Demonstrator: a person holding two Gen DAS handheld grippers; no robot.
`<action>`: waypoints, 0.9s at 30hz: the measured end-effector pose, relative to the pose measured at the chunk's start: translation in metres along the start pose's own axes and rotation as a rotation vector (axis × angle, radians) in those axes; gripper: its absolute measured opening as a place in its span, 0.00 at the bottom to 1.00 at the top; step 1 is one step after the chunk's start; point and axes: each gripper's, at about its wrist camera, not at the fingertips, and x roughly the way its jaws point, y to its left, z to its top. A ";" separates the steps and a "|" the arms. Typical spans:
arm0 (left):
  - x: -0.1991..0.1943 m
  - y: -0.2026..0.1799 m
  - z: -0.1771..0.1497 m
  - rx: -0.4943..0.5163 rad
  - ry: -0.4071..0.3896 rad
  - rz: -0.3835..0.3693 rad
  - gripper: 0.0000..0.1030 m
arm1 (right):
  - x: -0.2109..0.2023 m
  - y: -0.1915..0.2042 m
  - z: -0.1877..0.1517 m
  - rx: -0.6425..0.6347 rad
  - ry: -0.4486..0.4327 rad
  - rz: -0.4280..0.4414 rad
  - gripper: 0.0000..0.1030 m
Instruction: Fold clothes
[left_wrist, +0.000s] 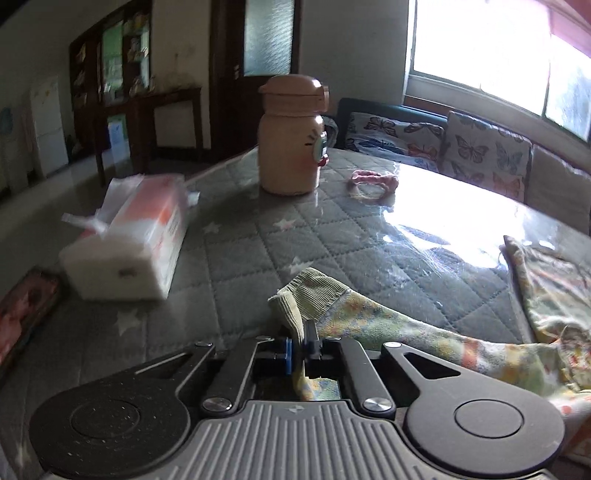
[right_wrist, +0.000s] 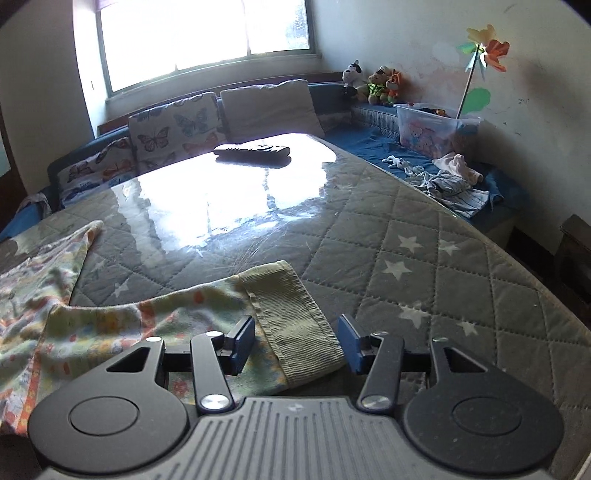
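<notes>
Your left tongs (left_wrist: 297, 350) are pinched tight on one ribbed cuff (left_wrist: 295, 299) of the floral garment (right_wrist: 110, 325) lying on the bench (right_wrist: 424, 258), probably so it lifts clean. Right tongs (right_wrist: 297, 343) are spread wide, straddling the other cuff (right_wrist: 295, 317), lined up to grab.

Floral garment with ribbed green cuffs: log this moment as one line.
left gripper: shut on one ribbed green cuff | right gripper: open, straddling other cuff | floral garment: unfolded on quilted grey table cover
</notes>
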 end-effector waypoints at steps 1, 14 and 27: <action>0.003 -0.002 0.001 0.014 -0.004 0.004 0.06 | -0.002 0.000 -0.001 -0.004 0.003 -0.001 0.28; 0.020 -0.007 0.014 0.136 -0.008 0.035 0.11 | -0.024 0.010 -0.008 -0.104 0.015 -0.093 0.17; -0.054 -0.029 -0.003 0.212 -0.051 -0.167 0.49 | -0.067 0.109 -0.011 -0.388 0.023 0.330 0.43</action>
